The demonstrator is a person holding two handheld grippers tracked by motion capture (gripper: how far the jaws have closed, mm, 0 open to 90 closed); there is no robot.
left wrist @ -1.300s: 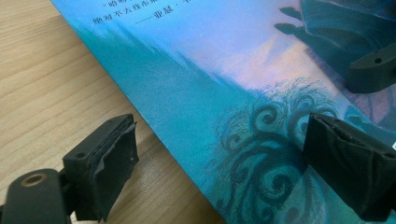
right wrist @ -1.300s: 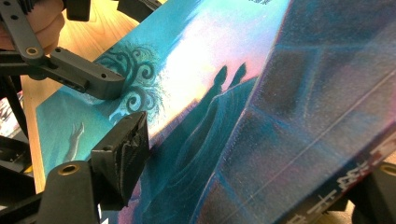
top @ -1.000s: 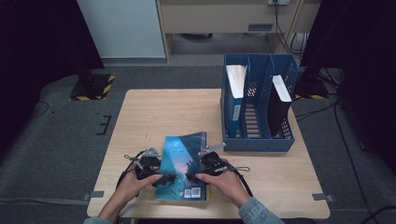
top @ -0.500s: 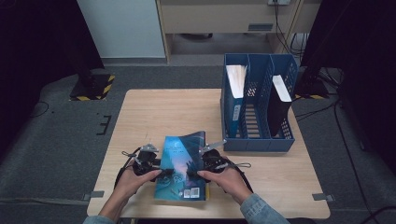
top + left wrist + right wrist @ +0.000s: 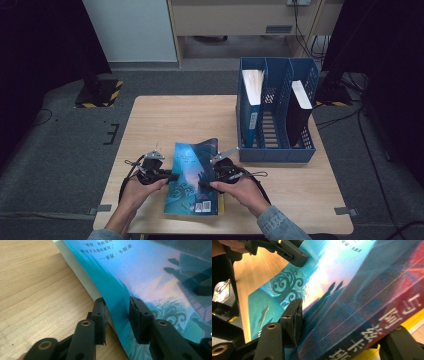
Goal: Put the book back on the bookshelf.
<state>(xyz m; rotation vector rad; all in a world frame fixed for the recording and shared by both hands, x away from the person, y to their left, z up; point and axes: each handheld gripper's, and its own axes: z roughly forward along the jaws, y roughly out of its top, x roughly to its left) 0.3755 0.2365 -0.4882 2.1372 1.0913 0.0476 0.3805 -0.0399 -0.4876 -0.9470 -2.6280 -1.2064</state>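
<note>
A paperback book [image 5: 192, 180] with a blue picture cover lies near the table's front edge, held between the person's two hands. My left gripper [image 5: 172, 177] is at its left edge. In the left gripper view my jaws [image 5: 117, 315] have just been closing and straddle the bent edge of the cover [image 5: 150, 270], with a gap still visible. My right gripper [image 5: 205, 182] is at the spine side. There its jaws [image 5: 347, 332] have just been closing, one pad on the cover [image 5: 352, 290] and the other under the book.
A blue three-slot file holder [image 5: 275, 152] stands at the right of the wooden table [image 5: 175, 120]. It holds a white-edged book [image 5: 252, 95] and a black folder [image 5: 300, 110]. A yellow edge [image 5: 220, 204] shows under the paperback.
Both grippers' jaws have drawn in on the book's two sides. Hands and book have stayed almost where they were.
</note>
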